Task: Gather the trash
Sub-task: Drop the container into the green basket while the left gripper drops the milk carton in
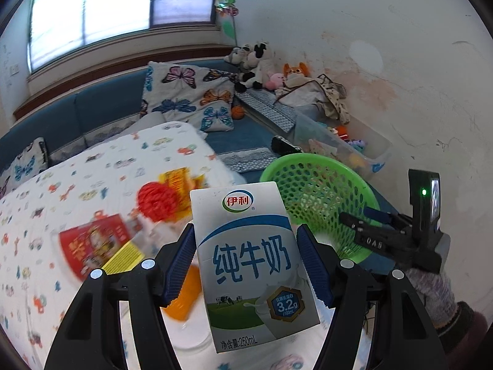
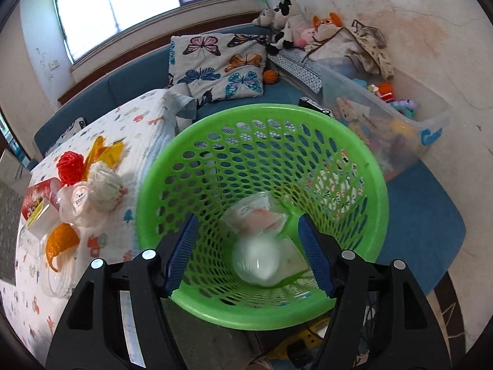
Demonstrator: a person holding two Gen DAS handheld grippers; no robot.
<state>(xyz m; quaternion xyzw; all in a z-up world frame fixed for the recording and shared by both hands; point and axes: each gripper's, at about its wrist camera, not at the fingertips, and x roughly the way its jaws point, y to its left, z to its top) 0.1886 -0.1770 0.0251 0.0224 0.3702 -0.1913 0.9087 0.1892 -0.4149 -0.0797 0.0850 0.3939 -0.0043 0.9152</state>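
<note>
My left gripper (image 1: 245, 234) is shut on a white and blue milk carton (image 1: 252, 262), held upright by its sides above the patterned tablecloth (image 1: 92, 166). To the right of it stands a green mesh basket (image 1: 314, 178), with my right gripper (image 1: 354, 215) at its near rim. In the right wrist view my right gripper (image 2: 246, 225) hangs open over the basket (image 2: 191, 141), with nothing touching its pads. Below it a blurred clear plastic cup (image 2: 257, 262) and a crumpled wrapper (image 2: 255, 212) lie inside the basket.
On the table lie a red mesh ball (image 2: 69, 166), a yellow wrapper (image 2: 107, 151), a white wad (image 2: 104, 188), a red box (image 2: 37, 200) and an orange scrap (image 2: 60, 240). Behind are a blue sofa with a butterfly pillow (image 2: 222, 64) and a clear toy bin (image 2: 400, 123).
</note>
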